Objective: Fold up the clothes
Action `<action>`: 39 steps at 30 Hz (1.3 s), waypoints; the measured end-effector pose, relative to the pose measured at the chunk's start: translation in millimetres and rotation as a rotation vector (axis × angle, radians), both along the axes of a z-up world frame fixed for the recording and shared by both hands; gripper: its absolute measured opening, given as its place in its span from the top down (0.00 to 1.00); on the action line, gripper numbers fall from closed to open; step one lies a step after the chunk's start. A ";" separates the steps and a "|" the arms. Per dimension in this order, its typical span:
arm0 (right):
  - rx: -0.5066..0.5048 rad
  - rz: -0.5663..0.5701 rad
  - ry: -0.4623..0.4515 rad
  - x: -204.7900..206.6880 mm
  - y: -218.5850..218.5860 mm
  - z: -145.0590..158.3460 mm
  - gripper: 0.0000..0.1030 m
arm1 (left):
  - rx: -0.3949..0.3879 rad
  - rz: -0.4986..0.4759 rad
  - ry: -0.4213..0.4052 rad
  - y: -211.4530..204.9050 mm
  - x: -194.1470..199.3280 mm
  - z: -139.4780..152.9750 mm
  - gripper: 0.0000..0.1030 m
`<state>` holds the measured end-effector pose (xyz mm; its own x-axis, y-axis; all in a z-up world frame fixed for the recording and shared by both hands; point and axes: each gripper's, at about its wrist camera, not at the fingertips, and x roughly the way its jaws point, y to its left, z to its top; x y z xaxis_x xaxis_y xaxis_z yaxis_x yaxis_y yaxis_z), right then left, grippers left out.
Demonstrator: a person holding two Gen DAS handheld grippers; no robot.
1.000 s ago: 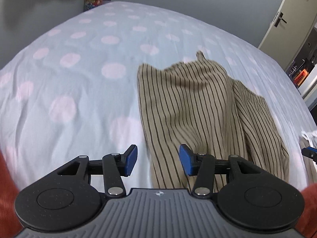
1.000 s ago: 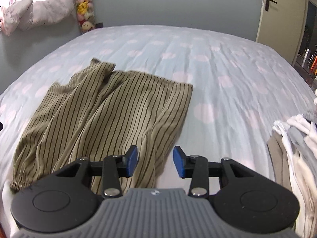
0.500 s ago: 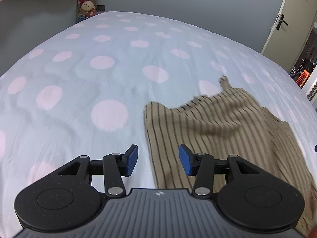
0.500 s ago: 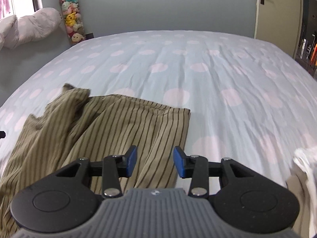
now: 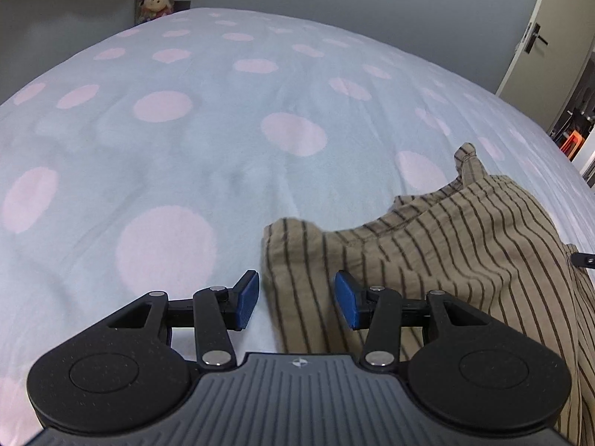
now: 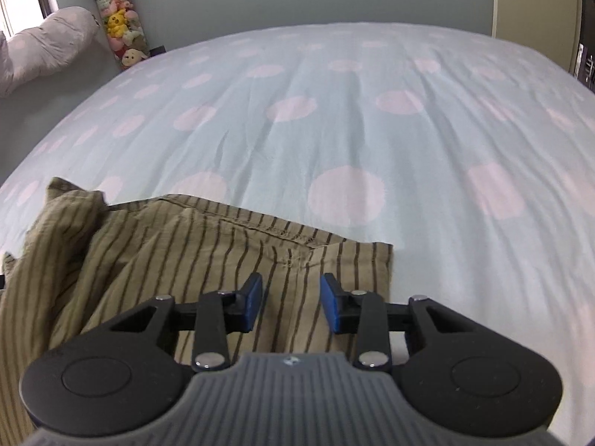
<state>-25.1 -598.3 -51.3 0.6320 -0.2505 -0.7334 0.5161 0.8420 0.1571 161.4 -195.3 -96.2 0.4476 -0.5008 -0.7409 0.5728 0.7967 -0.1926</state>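
Hovering with blue pads spread wide and gripping nothing, the left gripper [image 5: 296, 299] and right gripper [image 6: 291, 303] straddle the two far corners of the striped garment [image 5: 438, 245], lower frame, on the dotted bed [image 6: 334, 111]. Likely step: seizing corners, which calls for closing on one cloth edge each.

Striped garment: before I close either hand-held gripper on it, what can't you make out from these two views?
- Striped garment near end: left wrist view, covered by the left hand-held gripper body and cut by the bottom edge.
- Same in the right wrist view, under the right hand-held gripper.
- Pad contact with the cloth: undecidable in both views.
- Garment type: unclear, bunched at the far end.
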 end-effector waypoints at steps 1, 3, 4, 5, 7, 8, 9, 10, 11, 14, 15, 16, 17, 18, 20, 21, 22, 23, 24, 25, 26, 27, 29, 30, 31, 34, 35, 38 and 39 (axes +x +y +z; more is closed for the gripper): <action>0.007 0.000 0.009 3.6 -1.3 -4.5 0.64 | -0.004 -0.001 -0.007 -2.8 0.3 -1.2 0.58; 0.017 0.003 0.032 9.8 -3.5 -14.0 0.65 | -0.010 -0.006 -0.019 -8.7 -0.6 -4.1 0.58; 0.008 0.003 0.035 10.2 -2.8 -16.3 0.67 | -0.007 -0.004 -0.027 -11.5 -1.6 -5.0 0.58; -0.001 0.004 0.037 10.5 -2.0 -18.6 0.70 | -0.007 -0.002 -0.035 -13.9 -2.7 -5.5 0.58; -0.030 0.012 0.051 11.0 -0.9 -18.0 0.90 | -0.017 0.003 -0.042 -16.7 -5.0 -5.0 0.67; -0.024 0.013 0.050 10.5 -2.2 -16.6 0.94 | -0.024 0.007 -0.039 -17.4 -5.6 -4.4 0.77; -0.020 0.008 0.049 9.3 -3.8 -14.9 0.98 | -0.029 0.011 -0.037 -17.9 -5.8 -3.7 0.82; -0.019 0.007 0.050 8.4 -5.3 -12.9 0.99 | -0.030 0.018 -0.033 -18.2 -5.3 -2.6 0.93; -0.022 0.005 0.051 6.4 -6.3 -10.4 1.00 | -0.035 0.024 -0.028 -18.1 -4.5 -0.6 0.97; -0.046 -0.017 0.046 -2.6 -10.1 0.1 1.00 | -0.030 0.051 -0.058 -13.7 -3.8 12.1 0.98; -0.055 -0.025 0.043 -6.2 -11.7 4.0 1.00 | -0.031 0.061 -0.071 -10.0 -2.8 18.1 0.98; -0.062 -0.034 0.040 -10.3 -14.7 8.3 1.00 | -0.032 0.071 -0.083 -6.4 -1.8 24.1 0.98; -0.067 -0.047 0.038 -15.6 -18.9 12.6 1.00 | -0.030 0.081 -0.095 -2.8 -0.6 29.6 0.98; -0.073 -0.060 0.036 -21.0 -23.1 16.9 1.00 | -0.018 0.091 -0.104 0.9 1.2 34.2 0.98; -0.086 -0.091 0.042 -32.3 -33.0 23.4 1.00 | 0.008 0.115 -0.119 9.7 4.8 40.9 0.99; -0.093 -0.108 0.047 -38.2 -38.2 25.2 1.00 | 0.021 0.128 -0.123 14.8 6.3 43.1 0.99; -0.101 -0.125 0.051 -44.1 -43.4 27.0 1.00 | 0.035 0.143 -0.126 20.4 7.1 43.8 0.99; -0.101 -0.143 0.058 -49.4 -48.8 27.2 1.00 | 0.048 0.159 -0.128 26.1 8.0 44.5 0.99; -0.100 -0.162 0.063 -54.4 -53.5 26.8 1.00 | 0.057 0.171 -0.129 30.6 8.2 45.0 0.99; -0.110 -0.177 0.070 -58.6 -56.8 26.2 1.00 | 0.057 0.174 -0.126 33.0 7.1 45.0 0.99; -0.120 -0.193 0.078 -62.8 -60.2 25.5 1.00 | 0.057 0.178 -0.124 35.3 6.1 45.0 0.99; -0.127 -0.204 0.085 -65.4 -63.2 23.9 1.00 | 0.056 0.181 -0.122 37.7 5.0 45.0 0.99; -0.140 -0.226 0.099 -70.5 -69.2 20.7 1.00 | 0.056 0.188 -0.117 42.4 2.9 45.0 0.99; -0.124 -0.234 0.097 -73.5 -71.5 19.0 1.00 | 0.055 0.192 -0.115 44.7 1.8 45.0 0.99; -0.106 -0.240 0.091 -76.0 -72.2 18.2 1.00 | 0.055 0.196 -0.113 47.1 0.7 45.0 0.98; -0.056 -0.229 0.059 -83.2 -64.2 21.5 0.99 | 0.054 0.206 -0.106 54.1 -2.5 45.0 0.88; -0.040 -0.221 0.046 -85.5 -59.8 23.5 0.99 | 0.053 0.210 -0.104 56.5 -3.5 45.0 0.81; -0.028 -0.179 0.026 -92.8 -34.6 33.6 0.94 | 0.044 0.219 -0.091 64.8 -13.2 48.8 0.65; -0.019 -0.167 0.018 -96.0 -25.9 36.8 0.94 | 0.037 0.222 -0.084 68.5 -19.6 51.6 0.61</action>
